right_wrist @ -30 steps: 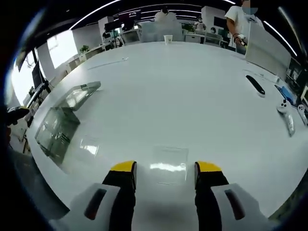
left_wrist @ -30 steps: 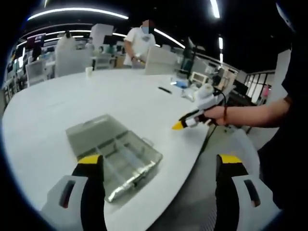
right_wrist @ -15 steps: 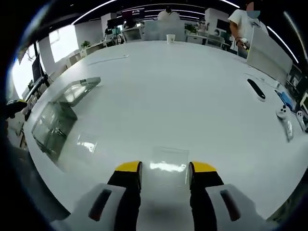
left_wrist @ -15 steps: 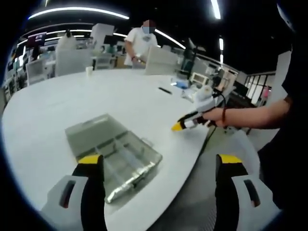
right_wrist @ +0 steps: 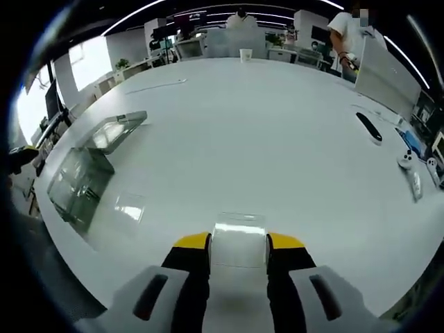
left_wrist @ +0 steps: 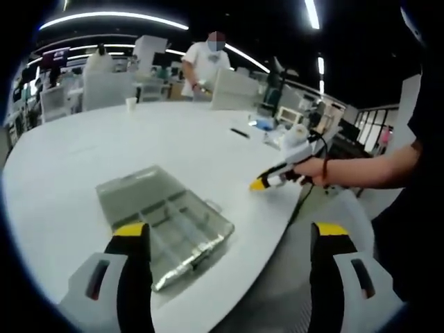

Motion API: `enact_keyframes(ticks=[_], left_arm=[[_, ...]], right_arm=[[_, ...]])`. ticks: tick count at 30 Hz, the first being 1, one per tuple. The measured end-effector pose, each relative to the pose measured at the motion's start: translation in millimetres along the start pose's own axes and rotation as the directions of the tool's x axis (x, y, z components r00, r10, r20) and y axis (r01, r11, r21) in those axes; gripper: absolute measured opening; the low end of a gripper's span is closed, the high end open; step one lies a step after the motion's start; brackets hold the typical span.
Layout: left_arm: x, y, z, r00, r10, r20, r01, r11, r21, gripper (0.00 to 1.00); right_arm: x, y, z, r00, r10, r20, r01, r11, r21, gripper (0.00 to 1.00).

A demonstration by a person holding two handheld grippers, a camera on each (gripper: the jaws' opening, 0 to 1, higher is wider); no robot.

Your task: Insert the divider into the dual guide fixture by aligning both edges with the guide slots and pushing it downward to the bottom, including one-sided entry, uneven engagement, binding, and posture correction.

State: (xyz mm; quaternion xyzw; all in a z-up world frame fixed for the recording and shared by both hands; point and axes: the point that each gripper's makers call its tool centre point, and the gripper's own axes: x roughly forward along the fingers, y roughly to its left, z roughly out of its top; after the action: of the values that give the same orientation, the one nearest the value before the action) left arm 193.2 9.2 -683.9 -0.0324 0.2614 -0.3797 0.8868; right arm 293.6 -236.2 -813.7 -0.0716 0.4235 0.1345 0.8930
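A broad white table (right_wrist: 277, 132) with a rounded edge sits in a dim open-plan room lit by long ceiling strips, with desks, screens and white partitions behind it. In the right gripper view, going from left to right, the clear fixture box (right_wrist: 83, 173) sits near the table's left rim with its lid (right_wrist: 114, 130) folded open beyond it, a second small clear sheet (right_wrist: 128, 207) lies flat just beside it, and a wide bare stretch of tabletop follows, out to a black remote (right_wrist: 368, 126) and white controllers (right_wrist: 415, 173) close to the right edge. A paper cup (right_wrist: 245, 55) stands at the far side, and a person in a white shirt (right_wrist: 345, 35) stands past it. The right gripper (right_wrist: 238, 243) has its yellow-tipped jaws closed in against the two side edges of the clear divider (right_wrist: 238, 241), which lies flat on the table near the front edge, its long axis across the jaws. In the left gripper view the left gripper (left_wrist: 232, 232) hangs with jaws wide apart and nothing between them, the box (left_wrist: 163, 215) under its left jaw, and a hand (left_wrist: 316, 168) holds the other gripper (left_wrist: 281, 173) over the table's edge.
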Motion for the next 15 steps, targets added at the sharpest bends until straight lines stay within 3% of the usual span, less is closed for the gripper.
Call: enact_keyframes(ticks=[15], left_arm=[[4.0,-2.1,2.6,1.0,-0.02,0.002,0.02,1.0,-0.005,0.93]], right_arm=[[-3.5,0.3,8.3,0.999,0.012,0.034,-0.013,1.0,0.009,0.27]])
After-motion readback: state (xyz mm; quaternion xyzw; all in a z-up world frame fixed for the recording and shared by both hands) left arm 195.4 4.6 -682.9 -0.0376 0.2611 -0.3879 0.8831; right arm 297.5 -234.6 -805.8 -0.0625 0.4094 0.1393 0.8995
